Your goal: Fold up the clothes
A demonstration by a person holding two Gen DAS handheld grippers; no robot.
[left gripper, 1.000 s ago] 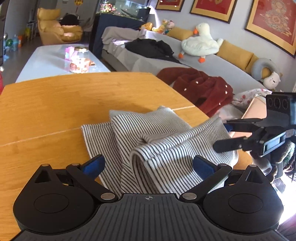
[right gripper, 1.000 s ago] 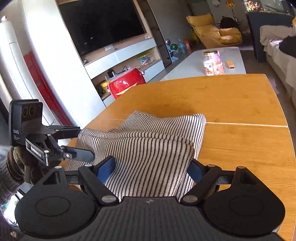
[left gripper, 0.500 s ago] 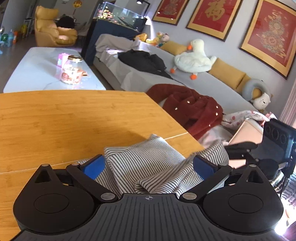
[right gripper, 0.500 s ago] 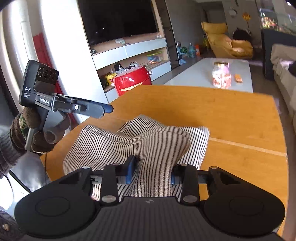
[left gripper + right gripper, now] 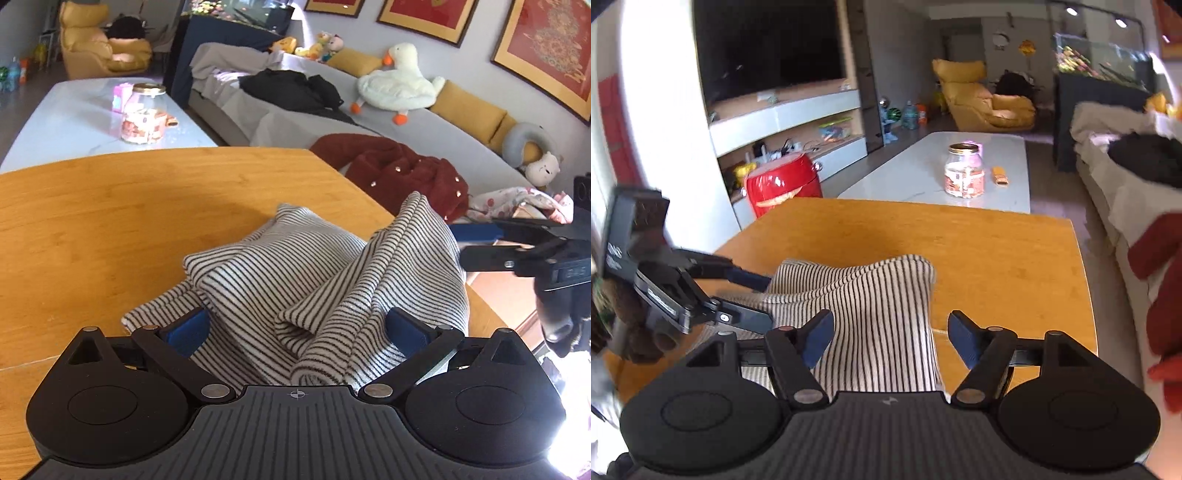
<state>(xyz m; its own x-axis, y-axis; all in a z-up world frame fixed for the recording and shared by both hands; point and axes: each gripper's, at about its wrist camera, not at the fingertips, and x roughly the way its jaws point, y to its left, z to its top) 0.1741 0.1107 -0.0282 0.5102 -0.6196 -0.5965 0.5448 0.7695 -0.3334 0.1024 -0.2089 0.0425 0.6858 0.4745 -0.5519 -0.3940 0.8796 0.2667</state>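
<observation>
A black-and-white striped garment (image 5: 295,266) lies bunched on the wooden table (image 5: 110,221), with one fold standing up in a peak at its right. My left gripper (image 5: 297,330) is open, its blue pads (image 5: 188,330) wide apart on either side of the near folds. To the right, my right gripper (image 5: 458,245) is level with the raised fold. In the right wrist view the garment (image 5: 879,302) runs between the fingers of my open right gripper (image 5: 892,338), closer to the left pad. My left gripper (image 5: 768,299) stands open at the garment's left edge.
A white coffee table (image 5: 74,118) with a glass jar (image 5: 142,118) stands beyond the wooden table. A grey sofa (image 5: 424,136) on the right holds a red coat (image 5: 399,170), a black garment and a goose plush. A red stool (image 5: 783,188) stands by the TV unit.
Half a second ago my right gripper was shut on the garment's fold and lifting it; now its fingers are apart. The garment is more bunched and my left gripper sits closer over it.
</observation>
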